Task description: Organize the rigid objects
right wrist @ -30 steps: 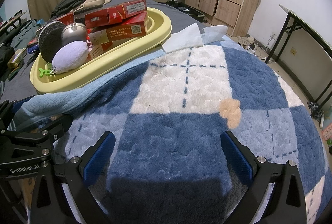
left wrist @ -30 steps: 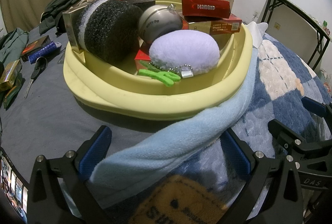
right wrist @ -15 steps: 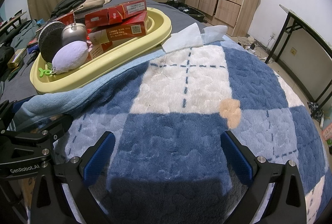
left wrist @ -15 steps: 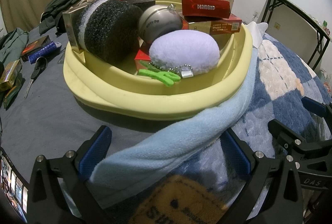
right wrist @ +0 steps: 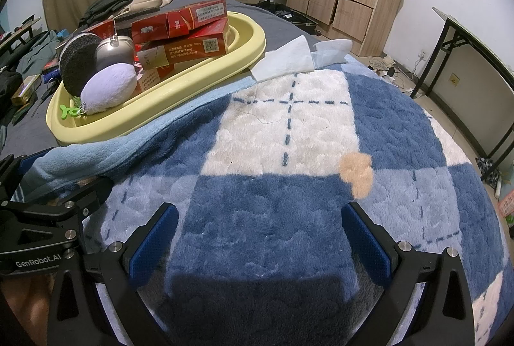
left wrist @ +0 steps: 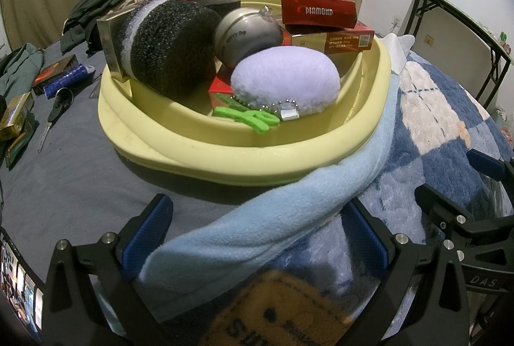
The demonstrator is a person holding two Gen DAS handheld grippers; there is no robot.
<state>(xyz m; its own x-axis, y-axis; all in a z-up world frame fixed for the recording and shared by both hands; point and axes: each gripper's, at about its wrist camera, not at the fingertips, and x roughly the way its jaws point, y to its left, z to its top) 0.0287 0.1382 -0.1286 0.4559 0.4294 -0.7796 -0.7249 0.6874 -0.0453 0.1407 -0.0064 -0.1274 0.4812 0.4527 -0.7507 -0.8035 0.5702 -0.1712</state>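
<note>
The pale yellow oval plastic basin (left wrist: pixel 225 153) sits on the grey bedsheet (left wrist: pixel 64 179) straight ahead of the left tool (left wrist: pixel 253 233), with its near rim touching the folded light-blue fleece edge (left wrist: pixel 257 217) of the blue-and-white checked plush blanket (right wrist: pixel 289 201). The basin already holds a black foam cylinder with a white band (left wrist: pixel 167 41), a round grey metal container (left wrist: pixel 247 34), a lilac plush oval pouch with a green charm (left wrist: pixel 286 82) and several red cartons (left wrist: pixel 318 12).

The left tool stands open and empty, its 2 blue pads spread either side of the fleece edge. The right tool (right wrist: pixel 257 237) is likewise open and holds nothing; it hovers over bare blanket, and from it the basin lies up and to the left, its long axis running from the near left away to the far right.

What is left loose lies on the sheet left of the basin: a pair of scissors with black handles (left wrist: pixel 57 108), a small dark box with a blue cylinder on it (left wrist: pixel 61 76) and a gold box (left wrist: pixel 16 115). All of these lie to the left of the left tool and well apart from the right one, so the left hand looks the better placed to fetch the next piece, swinging left and forward, then carrying it right over the basin's rim.
</note>
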